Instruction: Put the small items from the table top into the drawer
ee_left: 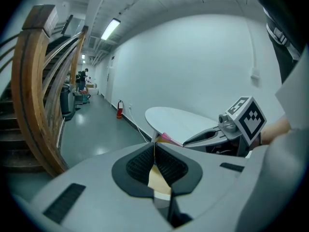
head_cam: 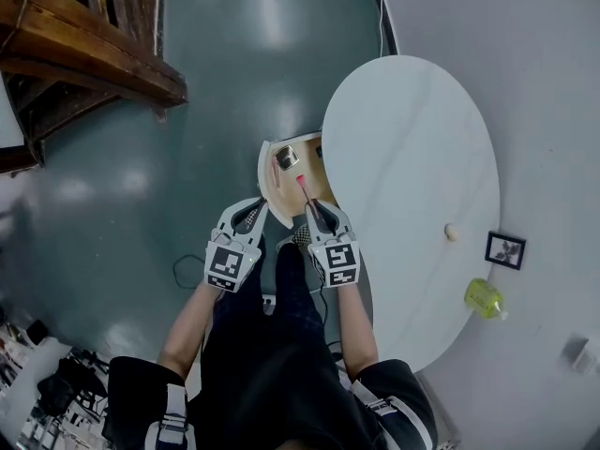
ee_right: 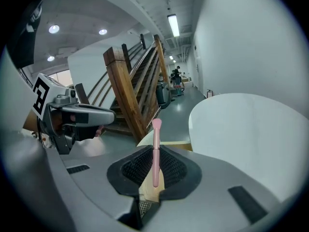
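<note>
Pinching a thin pink stick [ee_right: 156, 144], the right tongs [head_cam: 313, 210] hang over the open drawer [head_cam: 263, 176] beside the white table [head_cam: 412, 157]; the left tongs [ee_left: 155, 158] are pressed together, empty.

Drawer [head_cam: 264, 178] at left edge of table [head_cam: 412, 139]; small ball [head_cam: 451, 232] on the table, well apart.

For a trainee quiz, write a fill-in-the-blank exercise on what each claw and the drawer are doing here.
1. The right claw is shut on a slim ____ stick.
2. The left claw is ____, with nothing between its pads.
3. The drawer at the edge of the white table stands ____.
Missing words: pink; shut; open.
</note>
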